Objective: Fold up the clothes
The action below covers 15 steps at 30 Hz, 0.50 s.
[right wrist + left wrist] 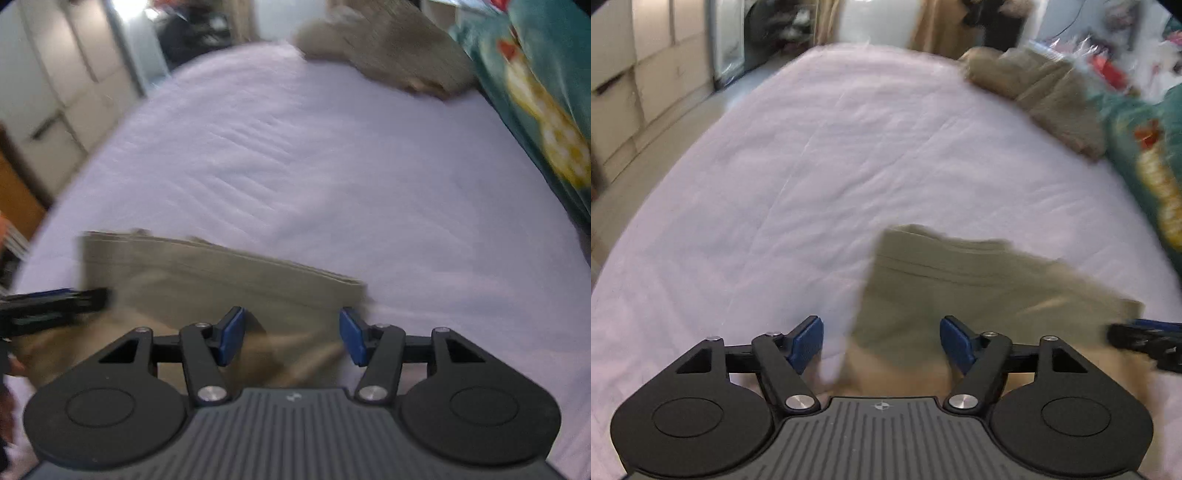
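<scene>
Both the left tool (881, 341) and the right tool (291, 336) were spread wide, gripping nothing, above a folded olive garment (960, 280) lying on the bed's white sheet (812, 166).

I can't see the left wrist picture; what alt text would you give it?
An open left gripper hovers over the near edge of a folded olive garment lying on a white bed sheet. A brown pile of clothes sits at the far right, and the right gripper pokes in from the right.
</scene>
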Motion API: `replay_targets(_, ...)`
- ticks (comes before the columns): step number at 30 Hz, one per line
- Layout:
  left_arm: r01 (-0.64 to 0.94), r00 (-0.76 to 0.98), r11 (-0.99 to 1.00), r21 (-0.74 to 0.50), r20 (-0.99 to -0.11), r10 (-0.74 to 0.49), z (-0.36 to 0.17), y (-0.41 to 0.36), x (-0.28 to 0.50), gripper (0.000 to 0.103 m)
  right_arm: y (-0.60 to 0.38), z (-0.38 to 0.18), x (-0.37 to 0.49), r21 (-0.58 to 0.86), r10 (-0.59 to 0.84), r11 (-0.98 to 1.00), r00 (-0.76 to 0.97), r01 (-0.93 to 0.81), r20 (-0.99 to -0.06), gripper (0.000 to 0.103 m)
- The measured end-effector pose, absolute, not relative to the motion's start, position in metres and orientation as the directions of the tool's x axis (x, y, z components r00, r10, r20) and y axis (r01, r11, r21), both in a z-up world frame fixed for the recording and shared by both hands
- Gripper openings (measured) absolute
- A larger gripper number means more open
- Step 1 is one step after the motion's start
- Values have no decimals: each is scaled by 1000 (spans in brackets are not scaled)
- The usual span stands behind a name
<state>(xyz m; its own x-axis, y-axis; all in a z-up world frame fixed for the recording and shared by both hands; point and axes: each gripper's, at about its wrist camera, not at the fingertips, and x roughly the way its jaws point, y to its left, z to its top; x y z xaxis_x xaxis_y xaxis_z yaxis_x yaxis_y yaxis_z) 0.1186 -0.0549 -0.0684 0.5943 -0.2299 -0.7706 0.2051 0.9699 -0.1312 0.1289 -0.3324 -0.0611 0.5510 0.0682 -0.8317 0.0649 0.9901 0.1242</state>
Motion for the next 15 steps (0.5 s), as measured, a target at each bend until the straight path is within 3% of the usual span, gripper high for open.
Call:
replay_targets(3,258,611,966,-33,-769,-189,-50,-59,105,73,-358,-64,126,186,75,971,542,153,-837,57)
replay_targets(6,294,630,955,-44,-742,-228,-24,-42,82,73,-367,-42,100,261,132,949,531,175,-837,59)
replay_targets(10,347,608,936,-55,-747,-269,-12,-20,47,73,-348,-28,50,307,213,941,451,145,-867,71)
replay_targets(15,394,619,918,45,-751,-229,-30,-16,17,74,-302,-36,0,69,34,997,584,37,-811,71)
